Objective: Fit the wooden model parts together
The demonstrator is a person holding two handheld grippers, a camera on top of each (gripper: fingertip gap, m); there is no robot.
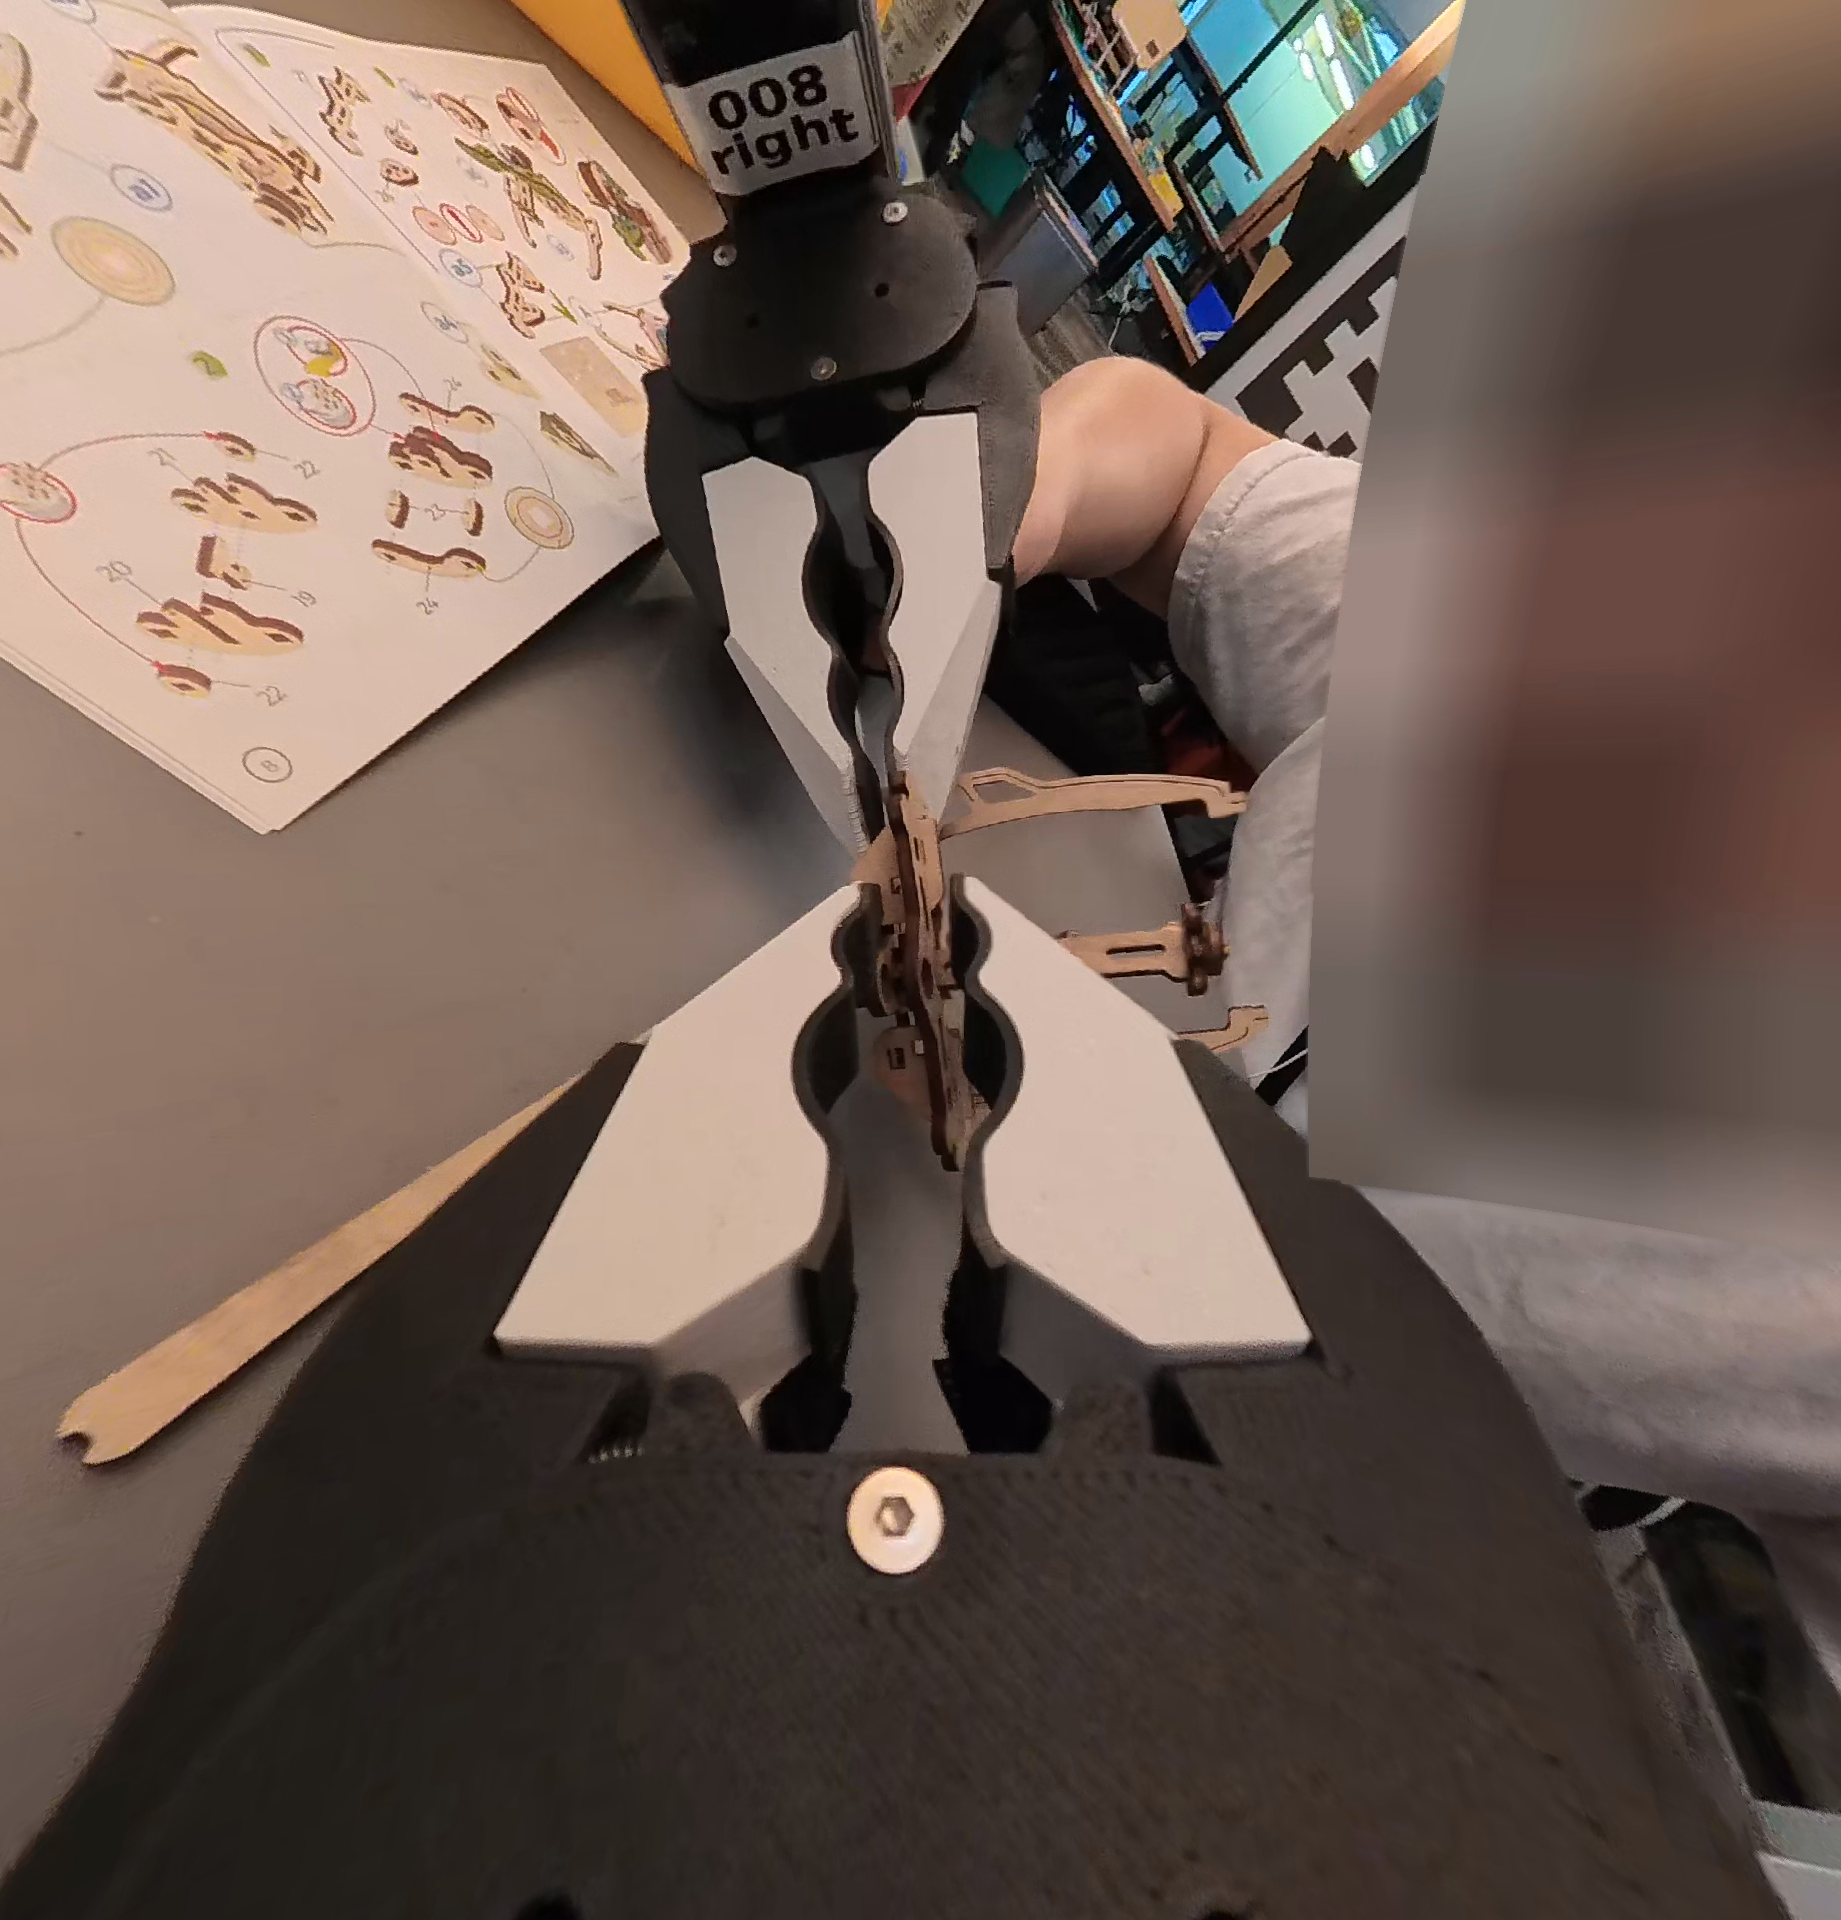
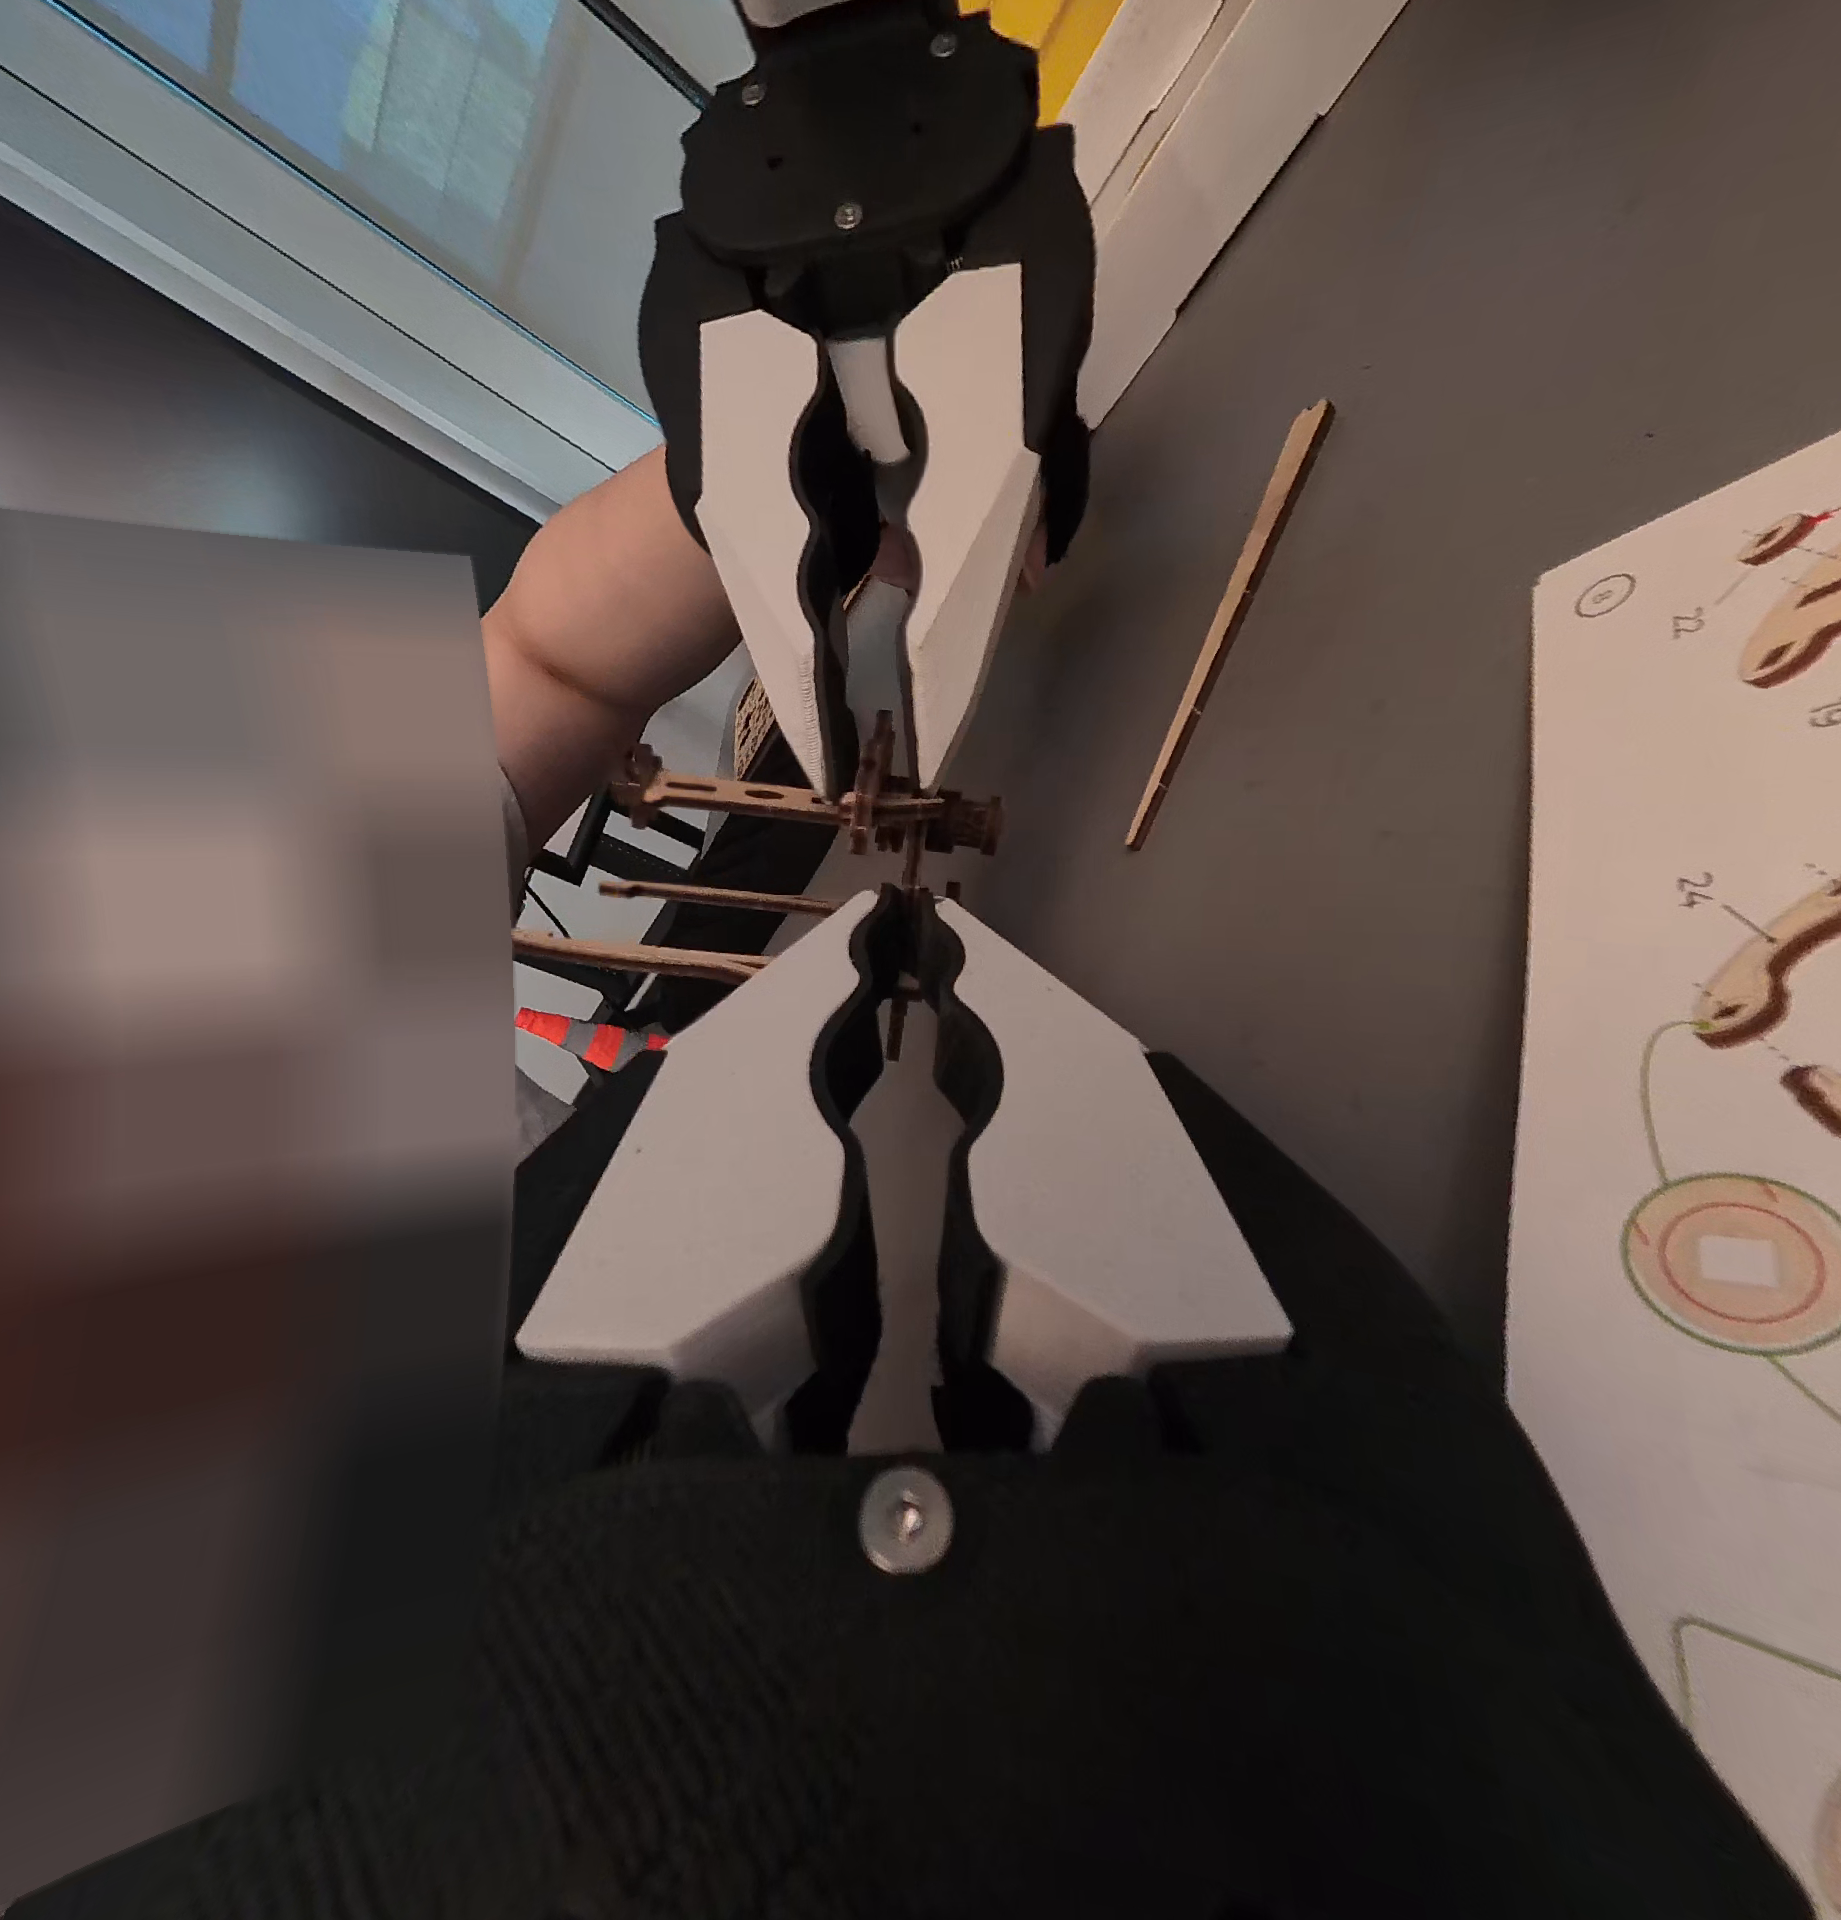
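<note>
Left wrist view: both claws, left claw [image 1: 903, 914] and right claw [image 1: 880, 821], pinch wooden model [image 1: 921, 966] (joint hidden).

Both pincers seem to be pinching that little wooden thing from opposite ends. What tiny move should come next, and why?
Probably a gentle push of the two together. The left tool and right tool each grip the wooden model tip to tip above the table, with its thin arms sticking out sideways, so a slow, straight squeeze should seat the joint without snapping them.

Both tongs [image 2: 900, 914] [image 2: 874, 769] pinch the wooden model [image 2: 874, 816] between them.
</note>
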